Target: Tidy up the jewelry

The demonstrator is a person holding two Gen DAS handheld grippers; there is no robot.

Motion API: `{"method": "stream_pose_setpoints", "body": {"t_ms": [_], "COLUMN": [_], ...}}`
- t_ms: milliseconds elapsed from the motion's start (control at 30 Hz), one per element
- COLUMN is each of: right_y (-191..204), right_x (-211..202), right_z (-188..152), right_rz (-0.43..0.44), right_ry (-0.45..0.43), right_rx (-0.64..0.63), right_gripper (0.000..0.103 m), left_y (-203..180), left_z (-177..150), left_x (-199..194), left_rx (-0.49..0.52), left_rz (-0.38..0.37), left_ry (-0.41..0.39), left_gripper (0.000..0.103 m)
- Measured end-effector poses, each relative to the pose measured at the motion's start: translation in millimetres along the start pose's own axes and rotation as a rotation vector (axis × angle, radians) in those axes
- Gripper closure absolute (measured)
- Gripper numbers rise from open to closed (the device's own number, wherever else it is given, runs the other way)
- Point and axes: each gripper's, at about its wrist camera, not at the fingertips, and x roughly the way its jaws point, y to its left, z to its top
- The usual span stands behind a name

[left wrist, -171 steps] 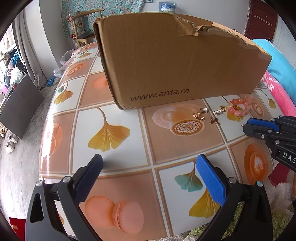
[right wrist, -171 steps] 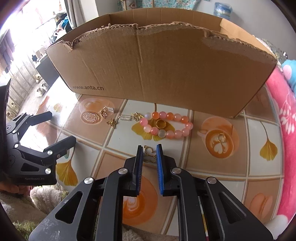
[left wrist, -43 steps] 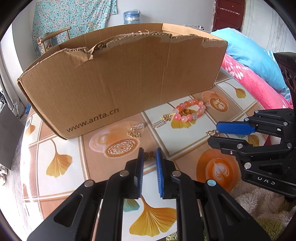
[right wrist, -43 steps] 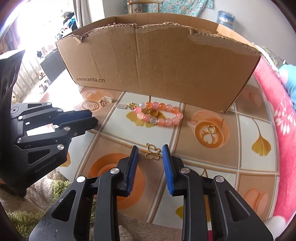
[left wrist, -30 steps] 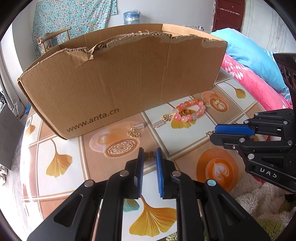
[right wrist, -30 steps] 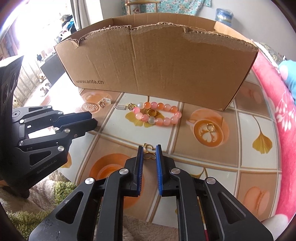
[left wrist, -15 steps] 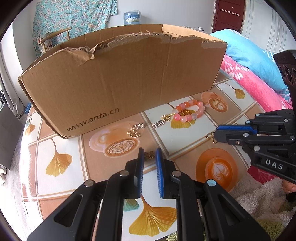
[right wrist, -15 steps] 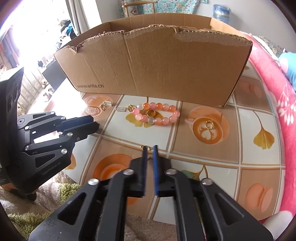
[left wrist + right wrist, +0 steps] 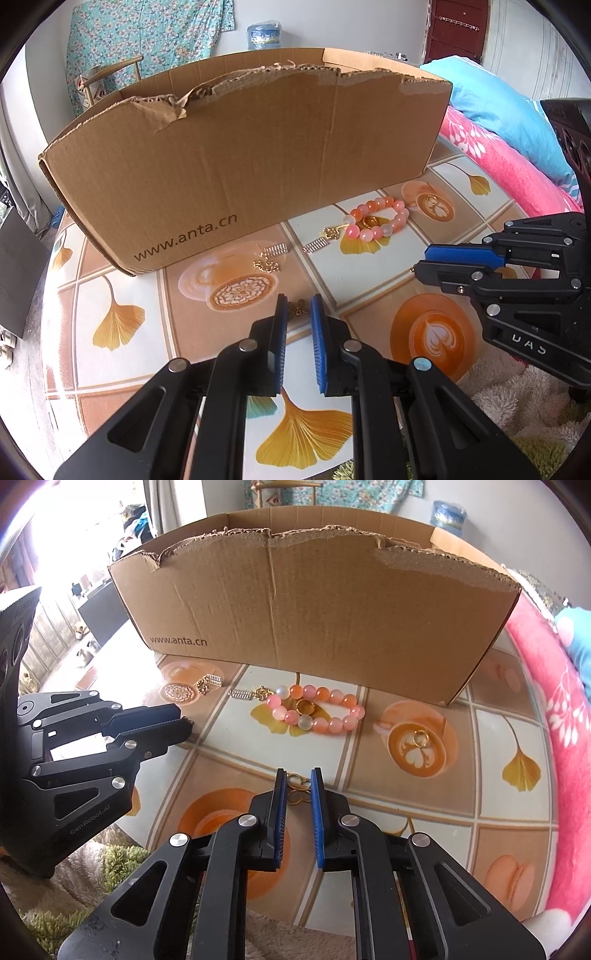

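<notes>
Nearest you, your left gripper (image 9: 297, 308), black with blue pads, pinches a small bronze-coloured charm (image 9: 297, 307) over the tiled, ginkgo-leaf-printed tabletop (image 9: 122, 295). To its right, your right gripper (image 9: 298, 784) is clamped on a gold butterfly-shaped charm (image 9: 298, 783), just above the table. Farther back, a bracelet of pink and orange beads (image 9: 317, 710) lies on the table with a gold ring (image 9: 305, 706) inside its loop. Left of it lie two small silver bar pieces (image 9: 295, 249) and a gold chain piece (image 9: 266, 264). To the right, another gold ring (image 9: 420, 737) sits apart. Farthest, a torn brown cardboard box (image 9: 258, 158) stands open-topped.
</notes>
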Motion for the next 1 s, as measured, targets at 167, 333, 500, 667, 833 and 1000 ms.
{"method": "stream_pose_setpoints", "body": {"t_ms": [167,333,500,667,833,1000], "right_y": [-9,-17,-24,-28,-32,-38], "right_x": [-3,-9,-19,-32,-33,-27], "right_z": [-2,-3,-6,-13,-18,-9], "right_rz": [0.026,0.055,0.061,0.074,0.114,0.121], "right_ry": [-0.005,-0.005,-0.007,0.023,0.068,0.053], "right_rx": [0.026,0.051,0.049,0.034,0.062,0.096], "right_gripper": [0.103,0.103,0.088,0.086,0.086,0.086], "left_y": [0,0,0,0,0,0], "left_z": [0,-1,-1,-1,-1,-1], "left_x": [0,0,0,0,0,0], "left_rx": [0.0,-0.001,-0.002,-0.001,-0.001,0.0], "left_rz": [0.0,-0.001,0.0,-0.002,-0.001,-0.001], "left_ry": [-0.003,-0.003,-0.003,-0.003,-0.004,-0.004], "left_gripper": [0.091,0.091,0.091,0.091,0.091,0.091]}}
